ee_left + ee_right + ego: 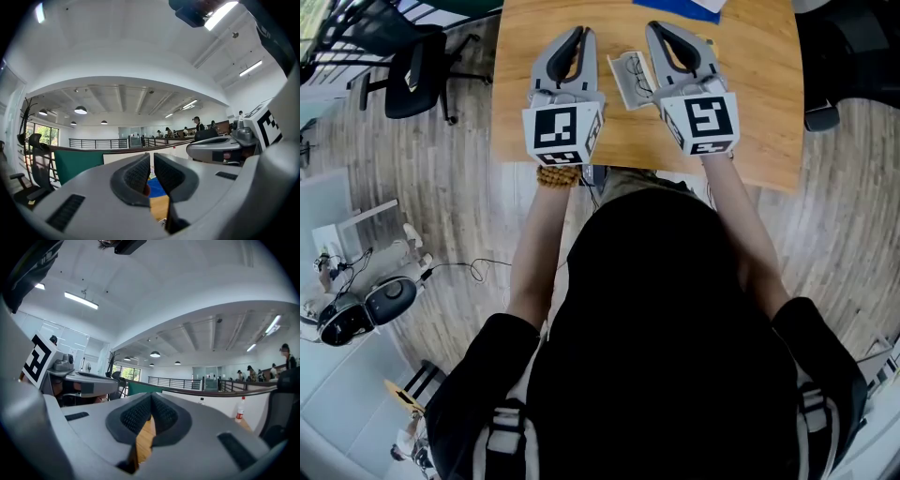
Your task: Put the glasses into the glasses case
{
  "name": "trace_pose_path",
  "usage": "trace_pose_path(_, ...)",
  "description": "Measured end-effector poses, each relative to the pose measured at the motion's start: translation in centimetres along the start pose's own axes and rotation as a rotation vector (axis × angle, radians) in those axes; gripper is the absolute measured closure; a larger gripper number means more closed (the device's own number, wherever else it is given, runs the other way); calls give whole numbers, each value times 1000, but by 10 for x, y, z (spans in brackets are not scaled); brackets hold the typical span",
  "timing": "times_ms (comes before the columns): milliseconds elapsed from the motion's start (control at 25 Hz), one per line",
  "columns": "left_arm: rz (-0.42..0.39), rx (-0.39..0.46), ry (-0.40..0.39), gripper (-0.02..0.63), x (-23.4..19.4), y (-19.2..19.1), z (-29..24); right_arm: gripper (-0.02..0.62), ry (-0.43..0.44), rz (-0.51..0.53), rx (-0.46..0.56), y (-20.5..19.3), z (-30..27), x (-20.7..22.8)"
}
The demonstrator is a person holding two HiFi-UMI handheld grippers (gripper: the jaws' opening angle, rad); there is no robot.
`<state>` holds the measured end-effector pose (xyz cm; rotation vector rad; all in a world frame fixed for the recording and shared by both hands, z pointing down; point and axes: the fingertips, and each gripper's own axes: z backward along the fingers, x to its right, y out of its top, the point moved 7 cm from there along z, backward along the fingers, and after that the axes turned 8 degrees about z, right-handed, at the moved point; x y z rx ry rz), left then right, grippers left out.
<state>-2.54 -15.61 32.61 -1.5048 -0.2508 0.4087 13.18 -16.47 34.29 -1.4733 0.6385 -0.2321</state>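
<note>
We hold the left gripper (583, 34) and right gripper (655, 27) either side of the case (622, 91) on the table (755, 94), jaws together and empty, and the glasses (639, 75) lie at the case, though we cannot tell if they are inside.

A black office chair (412, 66) stands on the wood-plank floor (450, 187) at upper left. A blue sheet (680, 7) lies at the top edge of the wooden table (759, 112). A white-and-black device (366, 309) sits at lower left.
</note>
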Motion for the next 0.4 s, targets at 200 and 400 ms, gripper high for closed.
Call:
trace_pose_path(200,0,-36,14,566,-2,-11,0,591,-8,-13,-16,-11,5,5)
trace_pose_path(400,4,-61,36,566,-4,-20,1,592,-9,-34,-28,-30,9,10)
